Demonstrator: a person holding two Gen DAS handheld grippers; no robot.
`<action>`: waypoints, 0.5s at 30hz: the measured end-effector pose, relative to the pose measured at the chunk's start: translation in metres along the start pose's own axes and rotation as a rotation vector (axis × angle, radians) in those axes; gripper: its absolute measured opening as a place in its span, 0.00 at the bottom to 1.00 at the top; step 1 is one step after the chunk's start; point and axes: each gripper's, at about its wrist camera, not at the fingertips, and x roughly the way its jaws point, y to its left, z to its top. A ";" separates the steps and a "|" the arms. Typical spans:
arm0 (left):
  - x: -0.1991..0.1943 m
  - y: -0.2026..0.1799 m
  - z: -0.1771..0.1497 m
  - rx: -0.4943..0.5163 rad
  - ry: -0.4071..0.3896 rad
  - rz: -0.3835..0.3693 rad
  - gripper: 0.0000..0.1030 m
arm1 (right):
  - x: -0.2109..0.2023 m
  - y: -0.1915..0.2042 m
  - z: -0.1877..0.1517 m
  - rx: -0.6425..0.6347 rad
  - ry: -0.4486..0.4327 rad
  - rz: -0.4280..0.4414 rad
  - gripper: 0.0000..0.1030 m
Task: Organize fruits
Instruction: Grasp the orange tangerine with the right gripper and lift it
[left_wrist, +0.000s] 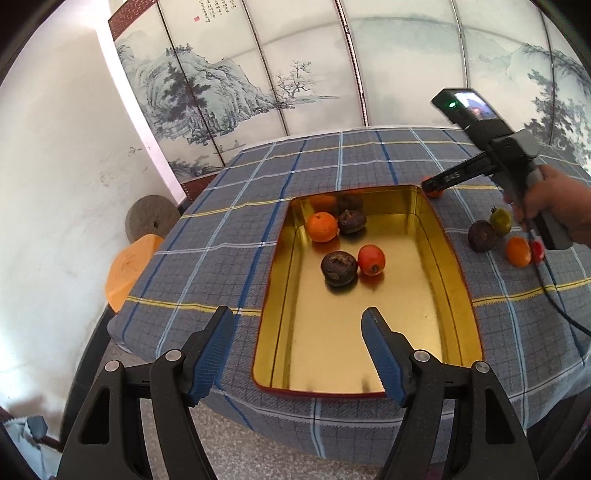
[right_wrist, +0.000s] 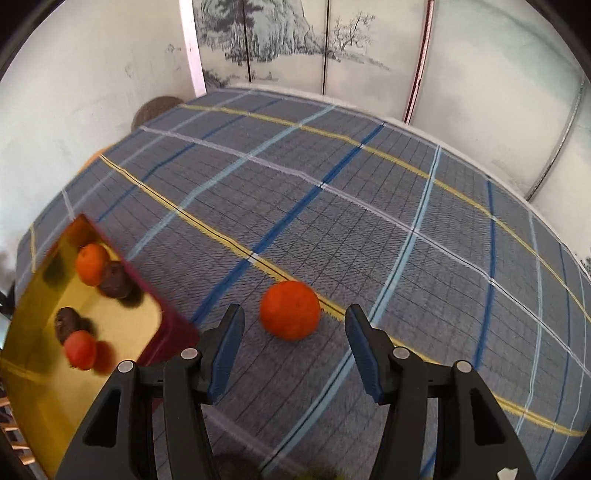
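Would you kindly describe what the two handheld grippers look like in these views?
Both the left gripper and right gripper have black plastic scissor-style arms with silver pivot pins and ribbed blue pads. From the left view, the right gripper shows a grey pistol handle, a black cable, white lettering and a lit screen.

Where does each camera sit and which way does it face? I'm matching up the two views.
Left wrist: on the left gripper, looking down over the gold tray; its open fingers and the person's right hand show.
Right wrist: on the right gripper, facing an orange on the plaid cloth; its open fingers show.
Shared: tray, cloth, that orange.
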 end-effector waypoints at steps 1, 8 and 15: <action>0.001 -0.002 0.002 0.003 0.001 0.000 0.70 | 0.005 0.000 0.002 0.000 0.011 0.006 0.52; -0.009 -0.020 0.014 0.047 -0.026 -0.009 0.70 | -0.003 -0.006 -0.006 0.017 0.003 0.059 0.31; -0.027 -0.052 0.034 0.119 -0.036 -0.244 0.71 | -0.120 -0.076 -0.099 0.173 -0.221 -0.048 0.32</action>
